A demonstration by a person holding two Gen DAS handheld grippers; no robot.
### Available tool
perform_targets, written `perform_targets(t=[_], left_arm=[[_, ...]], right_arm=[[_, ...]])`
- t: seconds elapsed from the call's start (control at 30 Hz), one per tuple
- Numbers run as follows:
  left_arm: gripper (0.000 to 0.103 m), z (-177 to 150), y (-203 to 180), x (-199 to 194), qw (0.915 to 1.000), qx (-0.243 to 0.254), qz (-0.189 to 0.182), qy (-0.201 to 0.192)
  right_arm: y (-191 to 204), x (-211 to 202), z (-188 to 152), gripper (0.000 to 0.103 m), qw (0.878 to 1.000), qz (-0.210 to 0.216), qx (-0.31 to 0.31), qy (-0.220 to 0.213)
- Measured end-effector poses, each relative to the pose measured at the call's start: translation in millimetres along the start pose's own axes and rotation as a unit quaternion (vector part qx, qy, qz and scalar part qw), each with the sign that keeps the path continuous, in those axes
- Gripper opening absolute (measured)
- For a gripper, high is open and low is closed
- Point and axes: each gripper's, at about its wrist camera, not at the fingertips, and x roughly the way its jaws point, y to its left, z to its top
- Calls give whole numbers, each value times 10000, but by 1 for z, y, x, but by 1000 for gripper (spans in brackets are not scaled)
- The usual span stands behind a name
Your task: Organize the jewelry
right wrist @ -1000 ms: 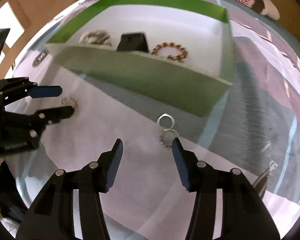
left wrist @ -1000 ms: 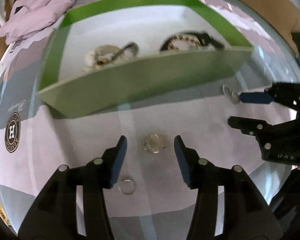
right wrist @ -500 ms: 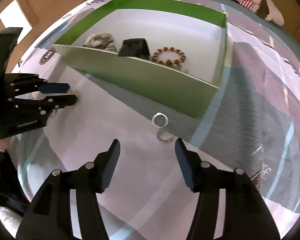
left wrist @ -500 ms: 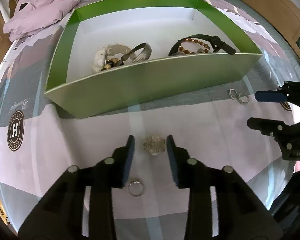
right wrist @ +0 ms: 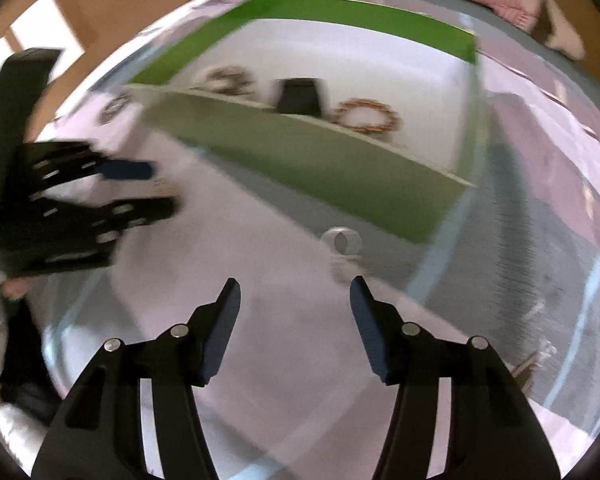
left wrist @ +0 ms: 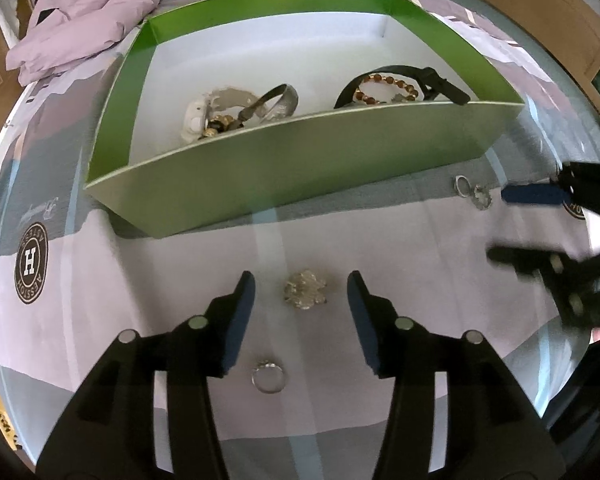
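Left wrist view: left tongs are spread apart, low over the bed sheet, w/ nothing gripped. A crumpled silvery brooch-like piece lies on the sheet between the two fingertips, touching neither. A silver ring lies on the sheet nearer the camera, between the finger shanks. Beyond sits a green box w/ white floor. Inside, near the front wall: on the left a pile w/ a white piece, gold beads and a silver bangle; on the right a brown bead bracelet resting w/ a black strap. To the right of the box, on the sheet, a plain ring and a small toothed ring lie just beside each other, close to the box's front corner. Right tongs show at the right edge, blurred, spread apart, upper blue pad near those two rings. A lilac quilt is bunched behind the box, far left.

Right wrist view is heavily motion-blurred. Right tongs are wide apart and empty; the plain ring and toothed ring lie ahead, nearer the right fingertip. Left tongs appear at left, apart. The box, bead bracelet and a black block-like item are visible but smeared.
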Motion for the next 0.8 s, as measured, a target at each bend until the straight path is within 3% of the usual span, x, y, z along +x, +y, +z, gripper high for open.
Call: perform_targets(t=[0.03,0.1,0.23,0.3,0.4,0.67,0.8], left_arm=[[48,0,-2,1,10000,38,5,20],[49,-1,-5,4,10000,77,17,40],[51,0,-2,2,10000,39,9,25],[52,2,1,1,10000,-14,9,6],[54,4,5,-2,10000,-67,12,-10],[65,0,-5,11,9996,193,130,156],[65,1,-8,13,9996,190,174,97]], right_arm=[[-4,4,2,58,9996,-238,120,-58],[-8,10,2,58,9993,-291,220,-80],[9,12,1,58,9986,454,-125,231],[19,7,0,59,9976,564,-364,185],[19,6,1,65,9982,464,-367,135],[20,27,6,64,9994,122,-284,150],[19,30,7,53,9994,1,-333,19]])
